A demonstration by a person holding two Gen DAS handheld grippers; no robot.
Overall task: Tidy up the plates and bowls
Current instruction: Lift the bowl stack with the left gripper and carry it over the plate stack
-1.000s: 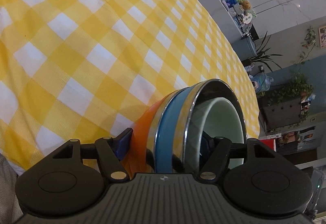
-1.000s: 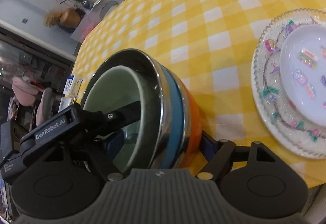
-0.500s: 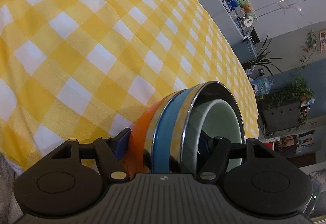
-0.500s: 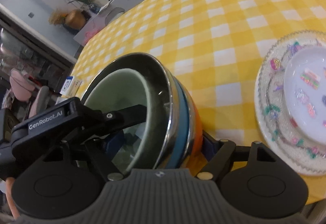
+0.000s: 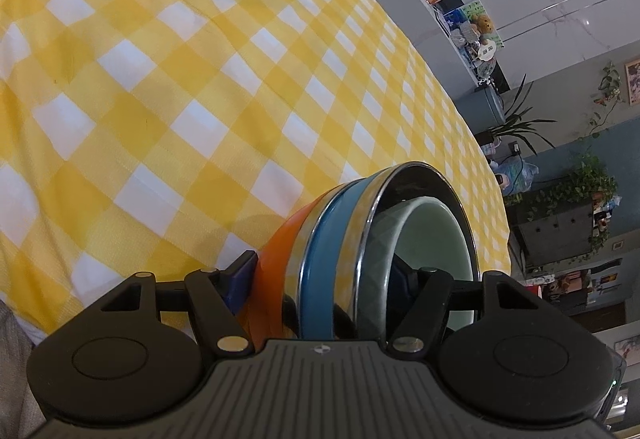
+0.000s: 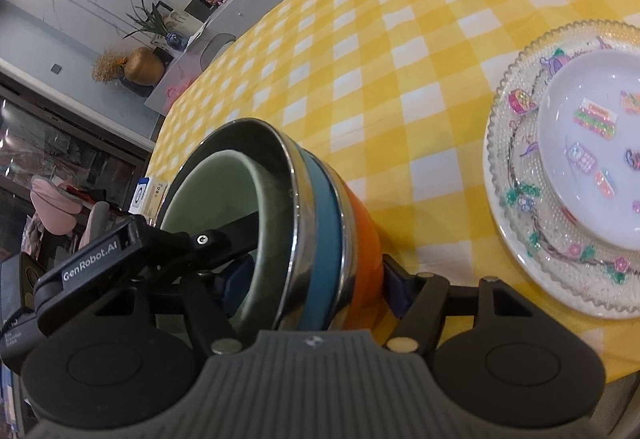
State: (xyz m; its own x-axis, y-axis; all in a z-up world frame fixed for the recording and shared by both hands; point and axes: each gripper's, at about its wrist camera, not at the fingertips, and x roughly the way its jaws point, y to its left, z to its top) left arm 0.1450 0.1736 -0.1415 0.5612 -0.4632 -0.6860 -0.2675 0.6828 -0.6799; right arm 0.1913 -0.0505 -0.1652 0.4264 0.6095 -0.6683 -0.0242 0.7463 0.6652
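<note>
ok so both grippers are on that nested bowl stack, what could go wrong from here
1. The bowl stack is tipped on its side with only the rims clamped; the green inner bowl sits loose and could slide out.
2. The right gripper is closing while the left gripper holds the same stack; uneven squeeze might twist the bowls apart.
3. The glass plate with the white dish lies close by; a swing could knock it.

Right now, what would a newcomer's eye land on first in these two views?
First, the nested bowl stack, tipped on its side between both tools: orange outermost, then blue, shiny steel, pale green innermost. The right tool is closing around it, and the left tool straddles it from the other side. Next, the patterned glass plate holding a white dish, at right on the yellow checked tablecloth.
</note>
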